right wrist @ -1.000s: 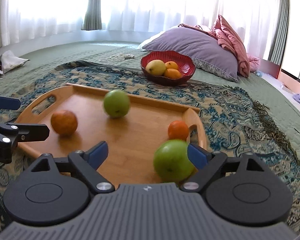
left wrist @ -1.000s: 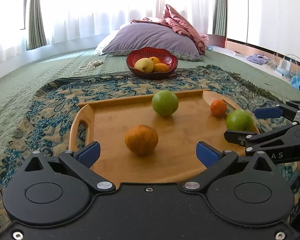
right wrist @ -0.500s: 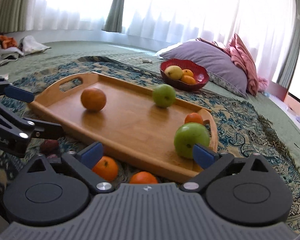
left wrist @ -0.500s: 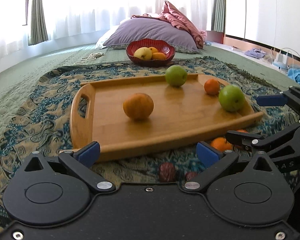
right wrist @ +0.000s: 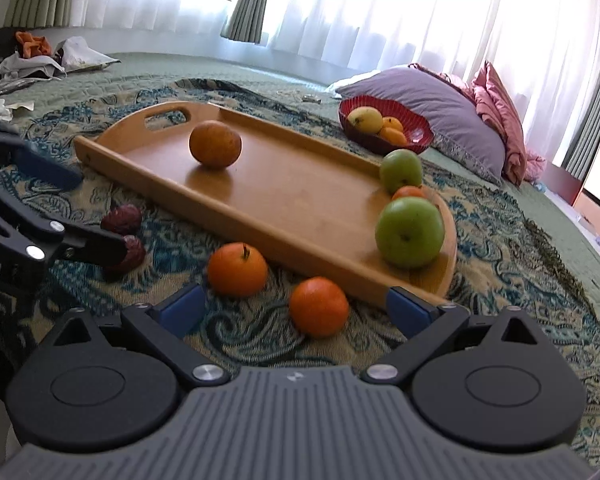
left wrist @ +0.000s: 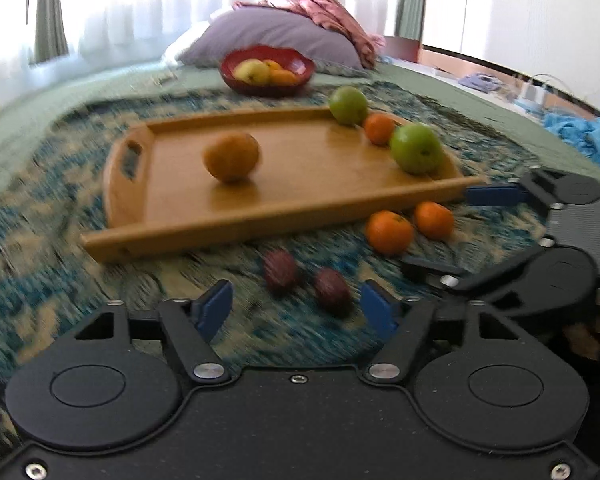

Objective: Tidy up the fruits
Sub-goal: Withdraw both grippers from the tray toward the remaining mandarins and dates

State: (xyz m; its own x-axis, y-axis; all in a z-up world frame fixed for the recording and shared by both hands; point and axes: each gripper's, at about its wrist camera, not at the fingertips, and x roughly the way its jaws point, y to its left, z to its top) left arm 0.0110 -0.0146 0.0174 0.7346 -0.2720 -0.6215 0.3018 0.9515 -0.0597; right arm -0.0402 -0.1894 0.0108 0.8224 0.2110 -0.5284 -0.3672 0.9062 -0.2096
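Wooden tray point(right wrist: 300, 196) holding orange point(right wrist: 215, 144) at 10 o'clock, two apples and a tangerine at 3, red bowl point(right wrist: 416, 136) with fruit beyond, left gripper point(left wrist: 296, 312) and right gripper point(right wrist: 296, 308) fingers wide, empty

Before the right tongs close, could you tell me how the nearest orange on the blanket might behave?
The nearest orange looks round and smooth, so it would probably roll if nudged. The patterned blanket may slow it. It seems firm enough to grip.
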